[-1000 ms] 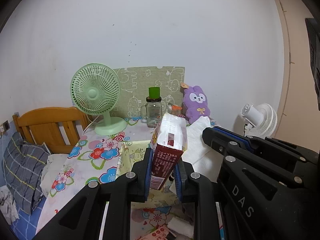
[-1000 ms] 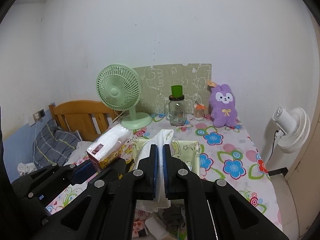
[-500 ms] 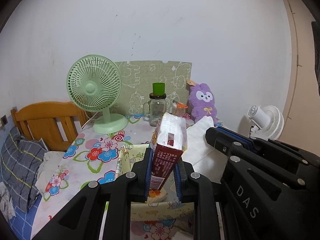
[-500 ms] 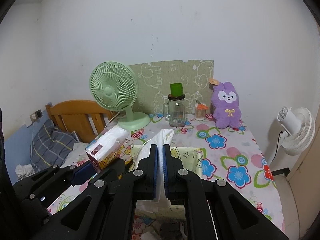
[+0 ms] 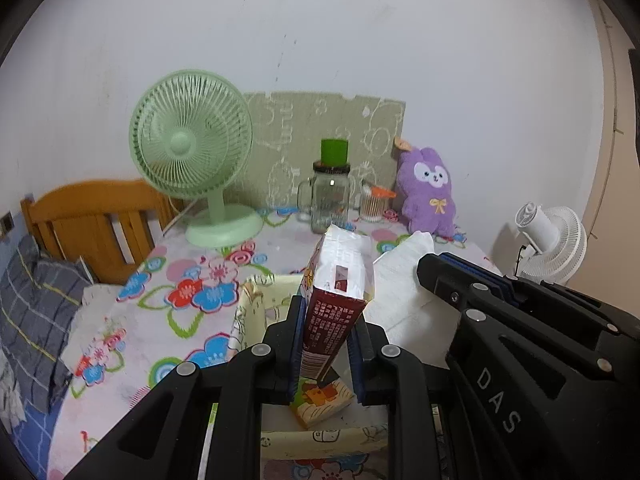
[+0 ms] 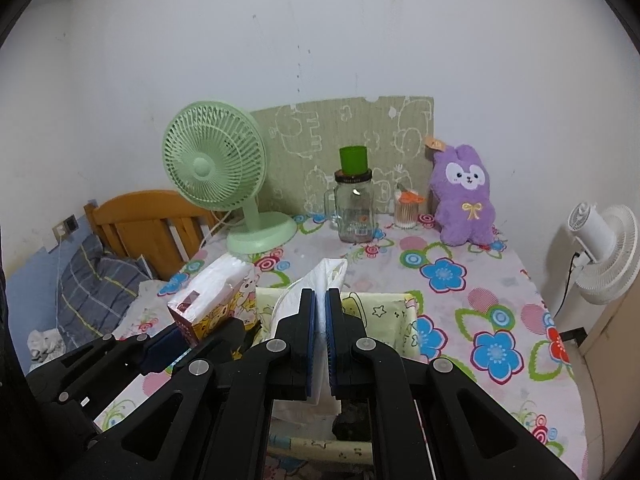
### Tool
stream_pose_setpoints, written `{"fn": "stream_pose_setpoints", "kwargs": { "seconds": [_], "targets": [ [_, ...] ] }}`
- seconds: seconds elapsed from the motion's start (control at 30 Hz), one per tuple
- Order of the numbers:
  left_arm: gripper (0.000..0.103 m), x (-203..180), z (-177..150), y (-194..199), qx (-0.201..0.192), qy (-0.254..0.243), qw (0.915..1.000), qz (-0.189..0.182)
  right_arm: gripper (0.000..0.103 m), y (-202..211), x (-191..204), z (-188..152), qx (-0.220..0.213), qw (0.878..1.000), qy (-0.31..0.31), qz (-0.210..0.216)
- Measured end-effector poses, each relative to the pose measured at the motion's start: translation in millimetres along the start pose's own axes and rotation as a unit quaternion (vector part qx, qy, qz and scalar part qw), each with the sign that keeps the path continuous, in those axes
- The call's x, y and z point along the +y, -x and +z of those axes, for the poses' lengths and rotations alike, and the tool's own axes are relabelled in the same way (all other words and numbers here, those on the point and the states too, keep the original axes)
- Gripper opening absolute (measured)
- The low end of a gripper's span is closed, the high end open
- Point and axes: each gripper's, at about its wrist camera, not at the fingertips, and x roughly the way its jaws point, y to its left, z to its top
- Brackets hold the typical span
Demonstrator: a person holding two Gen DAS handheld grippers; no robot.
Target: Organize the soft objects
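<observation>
We carry a tissue pack (image 5: 338,288) clamped in our left gripper (image 5: 326,344) and a white tissue bundle (image 6: 316,300) pinched in our right gripper (image 6: 320,344) above the yellow fabric bin (image 6: 384,308) at six o'clock on the tabletop (image 6: 480,304), so next we lower and release both inside.

Both cameras sat on the hand-held grippers and looked forward and somewhat downward along the fingers, over a flower-patterned table (image 5: 188,300) toward the white back wall. The left wrist view was set to the left, its right side filled by the right gripper (image 5: 430,268); the right wrist view was set to the right, with the left gripper (image 6: 176,340) low on its left. Both shared the green fan (image 5: 192,148), glass jar (image 6: 354,208), purple plush rabbit (image 6: 466,196), yellow fabric bin (image 6: 400,312) close below, wooden headboard (image 5: 92,216) and white fan (image 6: 604,248).
</observation>
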Motion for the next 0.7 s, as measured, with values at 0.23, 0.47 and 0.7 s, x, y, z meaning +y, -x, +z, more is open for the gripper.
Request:
{"fn": "stream_pose_setpoints", "kwargs": {
  "seconds": [0.23, 0.47, 0.7],
  "targets": [
    [0.019, 9, -10, -26, 0.029, 0.01, 0.9995, 0.006, 0.008, -30, 1, -10, 0.021, 1.0, 0.001, 0.0],
    [0.02, 15, -16, -45, 0.055, 0.01, 0.9983, 0.017, 0.008, -59, 3, -14, 0.035, 0.999, 0.007, 0.003],
    [0.044, 17, -19, -52, 0.064, 0.009, 0.9975, 0.03, 0.008, -70, -1, -19, 0.056, 0.998, -0.005, 0.015]
  ]
}}
